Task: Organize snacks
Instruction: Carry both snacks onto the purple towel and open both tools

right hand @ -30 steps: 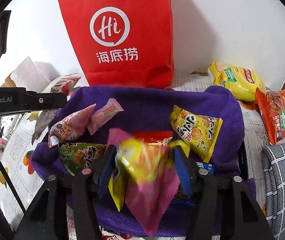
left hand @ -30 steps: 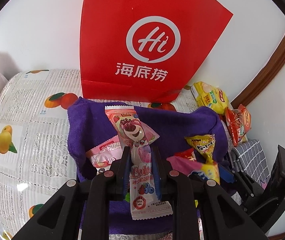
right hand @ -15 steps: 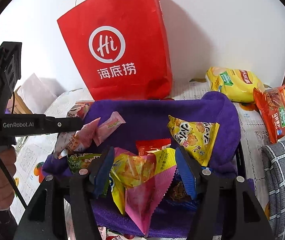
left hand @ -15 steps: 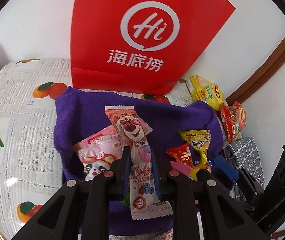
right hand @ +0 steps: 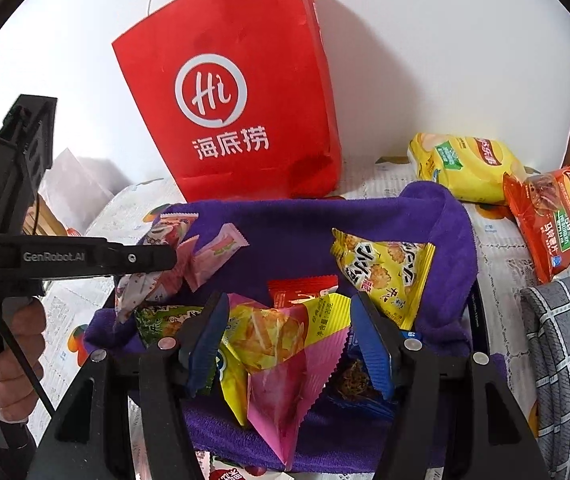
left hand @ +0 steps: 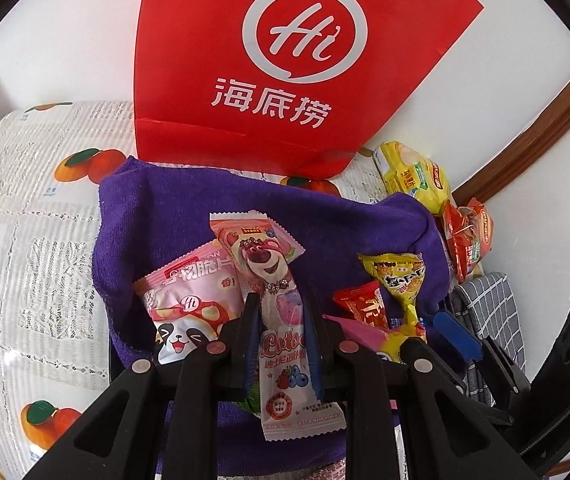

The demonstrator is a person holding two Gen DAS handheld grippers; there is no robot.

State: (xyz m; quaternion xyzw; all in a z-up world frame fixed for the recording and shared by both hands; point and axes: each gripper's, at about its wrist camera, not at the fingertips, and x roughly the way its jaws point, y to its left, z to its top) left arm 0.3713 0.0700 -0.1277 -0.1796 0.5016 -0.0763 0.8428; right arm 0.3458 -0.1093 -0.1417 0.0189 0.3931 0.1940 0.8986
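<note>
My left gripper (left hand: 279, 320) is shut on a long pink Lotso bear snack packet (left hand: 273, 280), held above a purple towel (left hand: 189, 208). My right gripper (right hand: 289, 324) is shut on a yellow and pink snack bag (right hand: 281, 344), held above the same towel (right hand: 297, 232). A red paper bag (left hand: 285, 60) stands upright behind the towel; it also shows in the right wrist view (right hand: 237, 112). On the towel lie a pink panda packet (left hand: 189, 304), a yellow cracker packet (right hand: 381, 268) and a small red packet (right hand: 301, 292).
A yellow chip bag (right hand: 465, 168) and an orange chip bag (right hand: 557, 216) lie right of the towel on a fruit-print tablecloth (left hand: 25, 240). A grey checked cloth (right hand: 565, 360) is at the right. The white wall is right behind the bag.
Both grippers have risen and moved closer to the red bag, each still holding its packet. The pink panda packet has come into fuller view on the towel.
</note>
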